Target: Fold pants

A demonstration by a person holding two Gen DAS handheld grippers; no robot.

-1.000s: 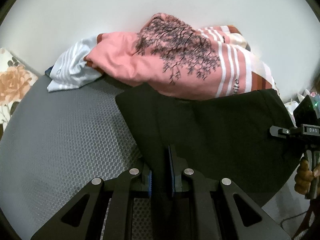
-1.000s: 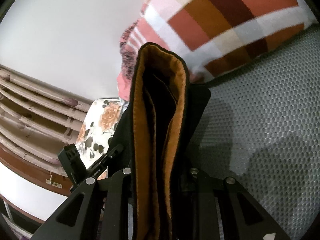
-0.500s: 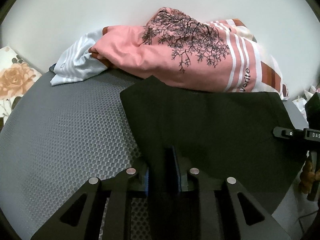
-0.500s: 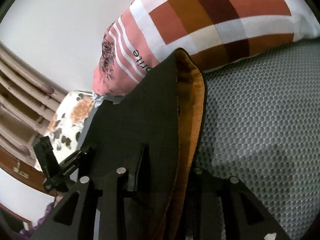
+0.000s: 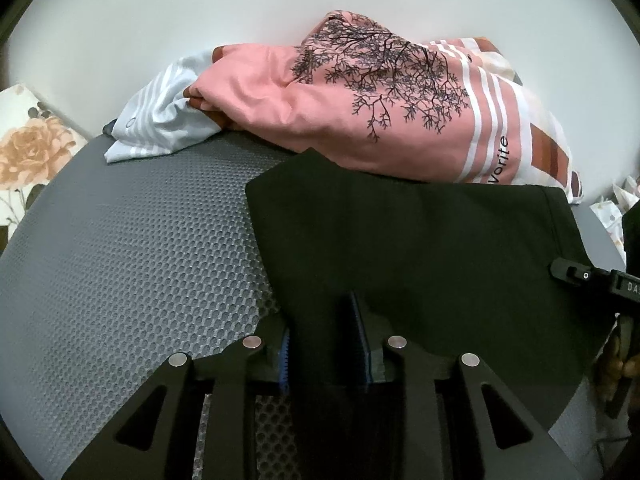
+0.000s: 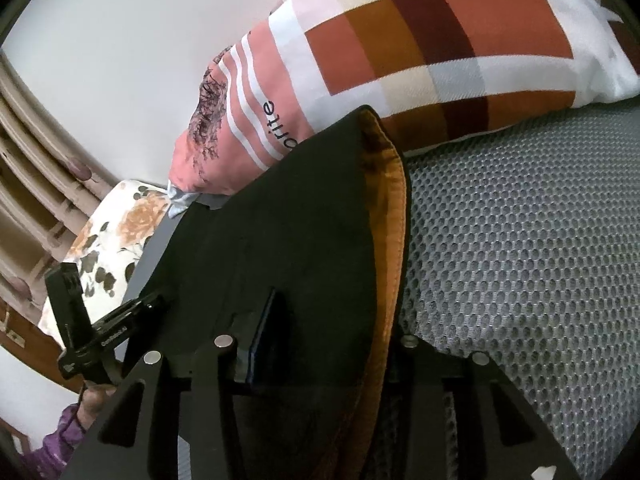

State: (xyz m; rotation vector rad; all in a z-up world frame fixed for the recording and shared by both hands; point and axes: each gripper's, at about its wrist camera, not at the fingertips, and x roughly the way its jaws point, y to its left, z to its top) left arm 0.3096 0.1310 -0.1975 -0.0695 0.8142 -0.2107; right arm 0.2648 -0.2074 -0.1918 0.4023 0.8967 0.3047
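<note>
The black pants point(image 5: 420, 248) lie folded flat on the grey mesh mattress point(image 5: 140, 260), their far edge against a pink pillow. My left gripper point(image 5: 323, 320) straddles their near left edge. Its jaws are opening, and the cloth lies loose between the blue pads point(image 5: 285, 354). My right gripper point(image 6: 336, 312) is at the pants' point(image 6: 280, 220) other end, where the orange lining point(image 6: 386, 216) shows along the fold. Its jaws are opening too, with cloth between them. That cloth covers the right finger, and only the left finger point(image 6: 268, 316) shows.
A pink pillow with a tree print point(image 5: 360, 112) and a checked pillow point(image 6: 420, 40) line the white wall. A striped light cloth point(image 5: 160, 120) lies at the far left, near a floral sheet point(image 5: 28, 152). A wooden frame point(image 6: 28, 140) stands at the left. A purple sleeve point(image 6: 60, 440) shows below.
Both pairs of jaws have widened around the cloth. The right gripper has rolled, and the pants' end went from hanging upright to lying flat on the mattress.
</note>
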